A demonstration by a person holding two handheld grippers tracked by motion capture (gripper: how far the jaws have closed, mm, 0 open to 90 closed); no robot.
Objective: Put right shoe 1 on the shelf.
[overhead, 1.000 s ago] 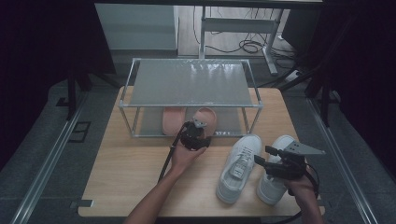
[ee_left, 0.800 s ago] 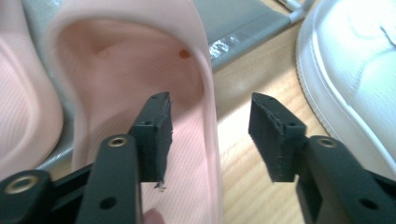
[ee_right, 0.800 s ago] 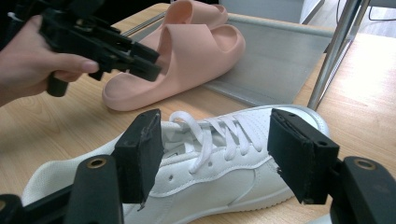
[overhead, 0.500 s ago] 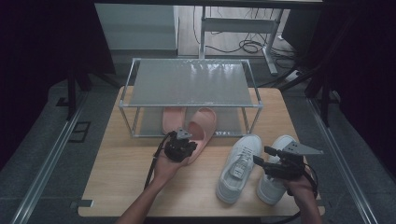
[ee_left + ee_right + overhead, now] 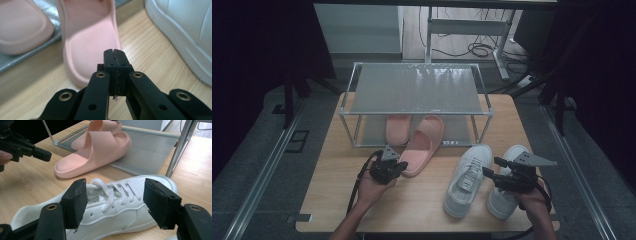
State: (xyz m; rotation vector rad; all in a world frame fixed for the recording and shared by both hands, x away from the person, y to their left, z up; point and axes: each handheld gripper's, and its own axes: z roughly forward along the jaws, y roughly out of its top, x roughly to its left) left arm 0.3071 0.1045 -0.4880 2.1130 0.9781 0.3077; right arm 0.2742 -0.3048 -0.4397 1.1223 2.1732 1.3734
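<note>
Wooden tabletop [image 5: 332, 200] carries a metal shoe rack [image 5: 417, 90] with one pink slipper [image 5: 397, 127] on its low shelf. A second pink slipper [image 5: 422, 145] lies half off that shelf. The left gripper [image 5: 399, 165], jaws pressed together, seems just beside its heel. The right gripper [image 5: 489, 167], jaws apart, hovers over the white sneakers [image 5: 467, 177].

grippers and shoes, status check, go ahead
Left gripper shut, empty, by pink slipper heel. Right gripper open, hovering by white sneaker. Slipper half in rack, nothing blocking.
</note>
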